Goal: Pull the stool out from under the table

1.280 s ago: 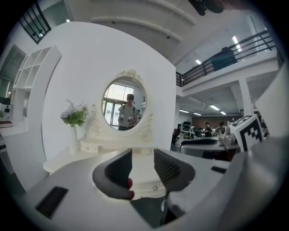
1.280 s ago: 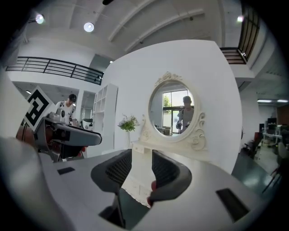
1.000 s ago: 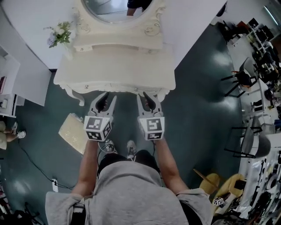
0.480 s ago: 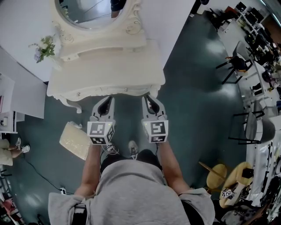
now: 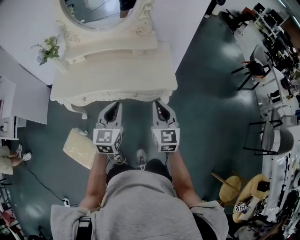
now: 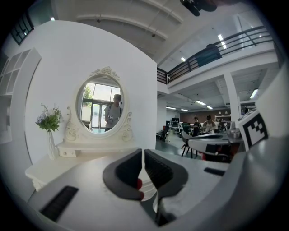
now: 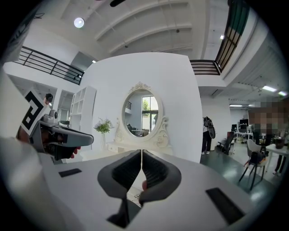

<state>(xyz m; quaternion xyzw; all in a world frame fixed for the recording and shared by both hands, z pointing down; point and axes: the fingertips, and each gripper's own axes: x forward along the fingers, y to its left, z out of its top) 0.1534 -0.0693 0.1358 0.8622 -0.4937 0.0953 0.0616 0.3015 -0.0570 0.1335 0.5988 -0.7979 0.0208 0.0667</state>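
Observation:
A cream dressing table (image 5: 112, 75) with an oval mirror (image 5: 98, 11) stands against the white wall. A cream padded stool (image 5: 78, 149) sits on the dark floor off the table's front left corner, left of my left arm and clear of the tabletop. My left gripper (image 5: 114, 104) and right gripper (image 5: 158, 102) are held side by side at the table's front edge, pointing at it. The left gripper (image 6: 143, 151) is shut and empty. On the right gripper (image 7: 142, 152) the jaws are closing their last bit, tips touching, nothing between them.
A vase of flowers (image 5: 48, 49) stands on the table's left end. A white shelf unit (image 5: 9, 117) is at the far left, with a person's shoe (image 5: 23, 157) nearby. A cable and power strip (image 5: 65, 202) lie behind me. Chairs (image 5: 255, 70) and desks fill the right side.
Both grippers' jaws have gone from spread to closed. My head view has shifted a little; the grippers stay at the table's front edge and the stool has not moved.

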